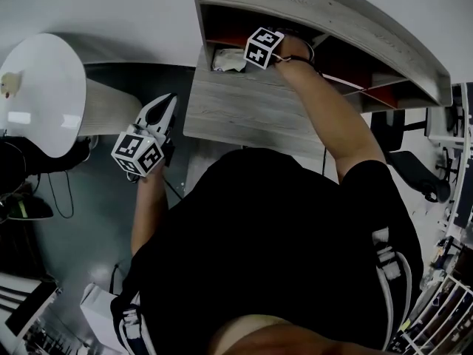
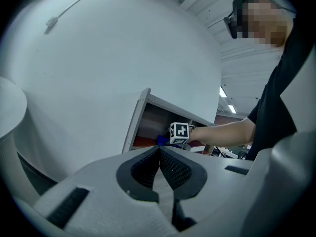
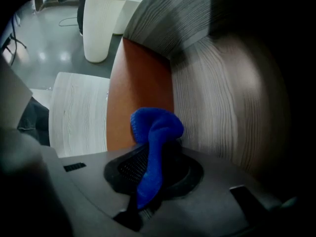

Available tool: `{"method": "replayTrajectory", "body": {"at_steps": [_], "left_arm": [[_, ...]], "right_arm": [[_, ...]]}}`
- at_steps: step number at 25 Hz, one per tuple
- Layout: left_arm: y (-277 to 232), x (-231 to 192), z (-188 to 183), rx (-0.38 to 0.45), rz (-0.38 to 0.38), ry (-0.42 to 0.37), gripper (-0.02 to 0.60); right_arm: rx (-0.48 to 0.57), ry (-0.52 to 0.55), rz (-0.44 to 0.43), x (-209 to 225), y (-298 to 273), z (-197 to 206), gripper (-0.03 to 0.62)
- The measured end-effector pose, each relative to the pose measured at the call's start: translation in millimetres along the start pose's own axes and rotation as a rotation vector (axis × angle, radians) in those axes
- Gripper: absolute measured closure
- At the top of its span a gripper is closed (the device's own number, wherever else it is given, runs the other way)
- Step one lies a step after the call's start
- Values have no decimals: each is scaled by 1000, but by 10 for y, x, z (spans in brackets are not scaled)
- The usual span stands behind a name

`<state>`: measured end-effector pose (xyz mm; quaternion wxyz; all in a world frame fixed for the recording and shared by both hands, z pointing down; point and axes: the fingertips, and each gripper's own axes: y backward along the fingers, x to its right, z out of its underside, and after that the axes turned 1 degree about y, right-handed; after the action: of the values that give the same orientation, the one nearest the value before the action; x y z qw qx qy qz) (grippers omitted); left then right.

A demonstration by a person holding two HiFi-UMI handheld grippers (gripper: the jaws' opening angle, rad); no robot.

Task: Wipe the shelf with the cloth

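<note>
The right gripper (image 3: 157, 154) reaches into the left end of the shelf (image 1: 310, 9). Its fingers are clamped on the blue cloth (image 3: 155, 127), which bunches up past the fingertips over the orange shelf floor, near the grey wood wall. The left gripper (image 1: 168, 103) hangs left of the counter (image 1: 244, 113), its fingers pressed together on nothing.

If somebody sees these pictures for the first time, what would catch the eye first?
The bright blue cloth pinched in the right claw, deep inside the grey wooden shelf on the desk. Next, the left claw, shut and empty, held between the desk and the round white table.
</note>
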<state>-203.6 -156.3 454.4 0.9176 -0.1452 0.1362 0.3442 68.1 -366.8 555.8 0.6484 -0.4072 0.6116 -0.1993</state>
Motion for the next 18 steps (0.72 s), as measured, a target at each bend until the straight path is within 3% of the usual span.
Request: {"method": "replayTrajectory", "body": {"at_steps": [18], "left_arm": [[-60,98,46,-22,10,-2,565]], "right_arm": [[-16,0,10,-33,3,143,531]]}}
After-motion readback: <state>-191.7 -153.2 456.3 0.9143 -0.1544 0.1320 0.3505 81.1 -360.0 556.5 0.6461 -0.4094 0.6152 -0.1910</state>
